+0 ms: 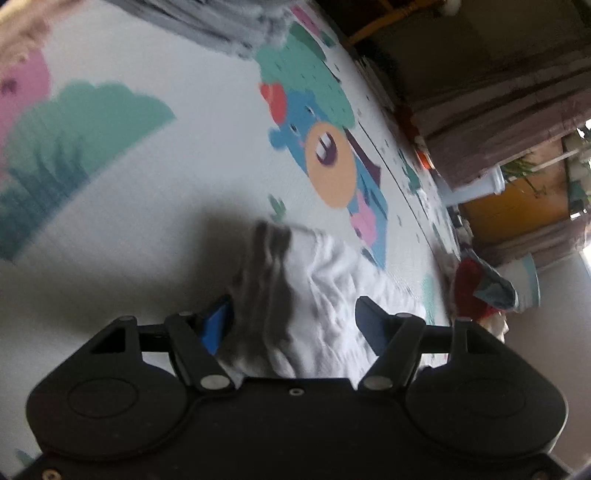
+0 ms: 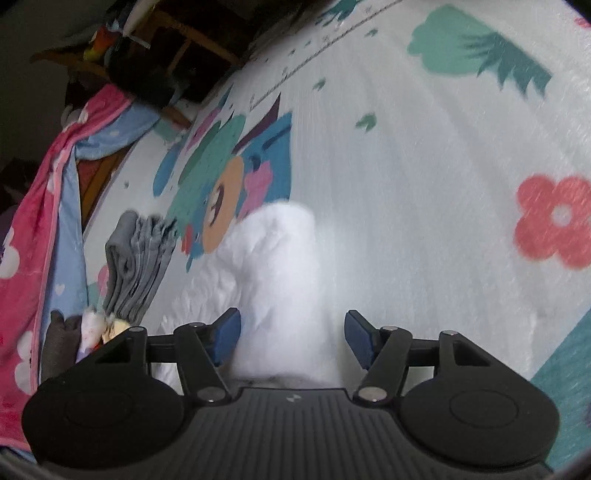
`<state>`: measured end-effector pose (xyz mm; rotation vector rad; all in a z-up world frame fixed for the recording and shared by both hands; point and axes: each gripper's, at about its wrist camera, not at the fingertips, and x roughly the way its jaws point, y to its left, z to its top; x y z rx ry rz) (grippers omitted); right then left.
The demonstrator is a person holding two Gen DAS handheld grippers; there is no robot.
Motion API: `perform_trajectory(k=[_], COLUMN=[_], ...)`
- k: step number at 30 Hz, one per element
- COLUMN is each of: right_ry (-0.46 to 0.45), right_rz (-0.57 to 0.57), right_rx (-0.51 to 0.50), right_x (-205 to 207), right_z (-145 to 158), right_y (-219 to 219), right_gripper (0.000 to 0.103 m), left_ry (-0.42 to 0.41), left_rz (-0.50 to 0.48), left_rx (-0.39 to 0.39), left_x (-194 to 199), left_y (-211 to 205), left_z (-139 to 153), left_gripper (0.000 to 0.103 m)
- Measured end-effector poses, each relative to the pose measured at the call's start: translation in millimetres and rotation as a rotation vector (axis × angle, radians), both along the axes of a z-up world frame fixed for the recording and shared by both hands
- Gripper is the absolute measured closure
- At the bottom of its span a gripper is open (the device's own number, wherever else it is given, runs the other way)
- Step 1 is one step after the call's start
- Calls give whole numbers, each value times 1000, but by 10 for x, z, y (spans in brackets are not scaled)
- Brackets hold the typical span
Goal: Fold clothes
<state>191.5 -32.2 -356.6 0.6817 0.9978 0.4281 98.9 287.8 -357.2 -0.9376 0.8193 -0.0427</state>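
A white garment (image 1: pixel 332 266) with a grey band (image 1: pixel 266 273) along one edge lies crumpled on the printed play mat (image 1: pixel 147 221). My left gripper (image 1: pixel 293 321) stands open over it; the grey band runs beside the left blue pad (image 1: pixel 218 325) and the white cloth passes under the other pad. In the right wrist view the same white garment (image 2: pixel 280 258) bulges up between the pads of my right gripper (image 2: pixel 291 332). It brushes the left pad (image 2: pixel 225 332) and leaves a gap to the right one, so this gripper is open too.
A stack of folded grey clothes (image 2: pixel 136 262) sits on the mat (image 2: pixel 424 184) to the left, near a pink and blue blanket (image 2: pixel 44 221). A red and blue heap of laundry (image 1: pixel 480 291) lies at the mat's right edge beside brown furniture (image 1: pixel 498 122). Grey fluffy fabric (image 1: pixel 221 26) lies at the far side.
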Motion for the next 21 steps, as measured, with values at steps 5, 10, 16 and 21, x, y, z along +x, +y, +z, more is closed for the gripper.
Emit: perform_trajectory(k=[5, 10, 16, 21], right_ry=[31, 18, -37, -33], right_rz=[-56, -15, 44, 26], right_rx=[66, 36, -76, -69], right_x=[-24, -8, -25, -60], right_z=[-112, -35, 37, 16], right_y=[-117, -45, 129, 80], right_gripper=[68, 50, 55, 61], left_ry=[13, 17, 17, 34], left_rz=[-2, -53, -83, -76], left_rx=[-28, 15, 94, 5], left_x=[15, 59, 74, -11], left_y=[-34, -107, -220, -252], left_z=[2, 33, 49, -55], left_gripper=[33, 34, 45, 66])
